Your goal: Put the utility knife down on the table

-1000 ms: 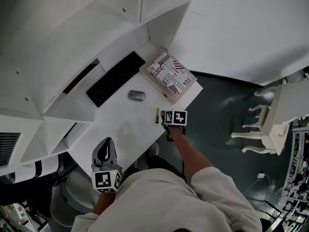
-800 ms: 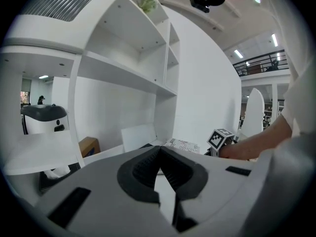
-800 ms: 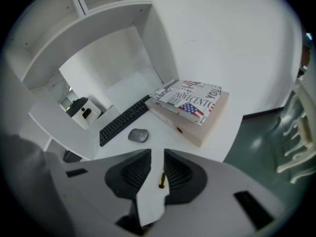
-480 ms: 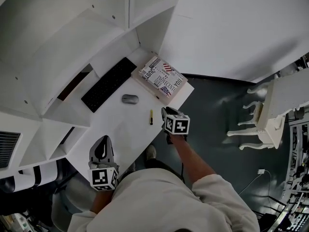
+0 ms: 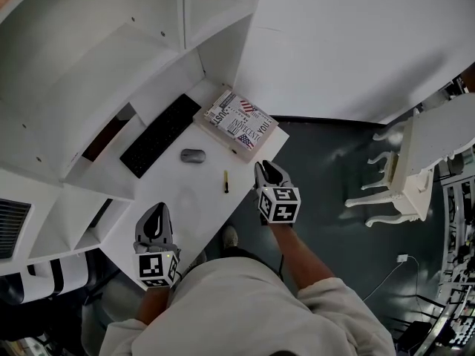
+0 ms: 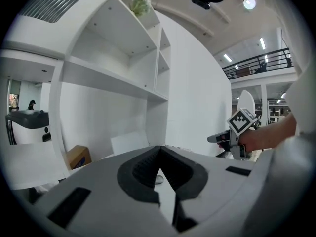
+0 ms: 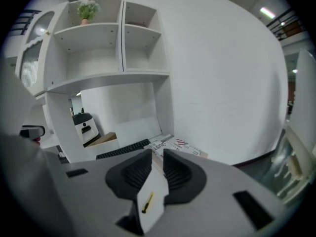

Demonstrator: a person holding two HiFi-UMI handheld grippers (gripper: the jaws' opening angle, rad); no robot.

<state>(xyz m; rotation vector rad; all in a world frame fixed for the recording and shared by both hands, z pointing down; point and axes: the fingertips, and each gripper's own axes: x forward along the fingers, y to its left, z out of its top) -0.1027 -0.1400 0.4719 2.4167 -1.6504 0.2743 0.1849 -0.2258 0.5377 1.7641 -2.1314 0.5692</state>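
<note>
Utility knife (image 5: pixel 225 182) seen lying flat on table (image 5: pixel 184 199), right part, on bare patch nearer than mouse (image 5: pixel 193 155) and book (image 5: pixel 236 122); task's wanted state matched. Right gripper (image 5: pixel 266 170) held just right of knife, jaws narrowly parted, nothing clamped, likely kept clear of knife. Left gripper (image 5: pixel 154 225) parked near-left, jaws closed, empty.

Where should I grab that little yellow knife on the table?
Grab the utility knife across the middle of its long body, coming straight down from above. It lies flat on the table, so its two long sides are free to pinch. The blade end is too small to tell.
</note>
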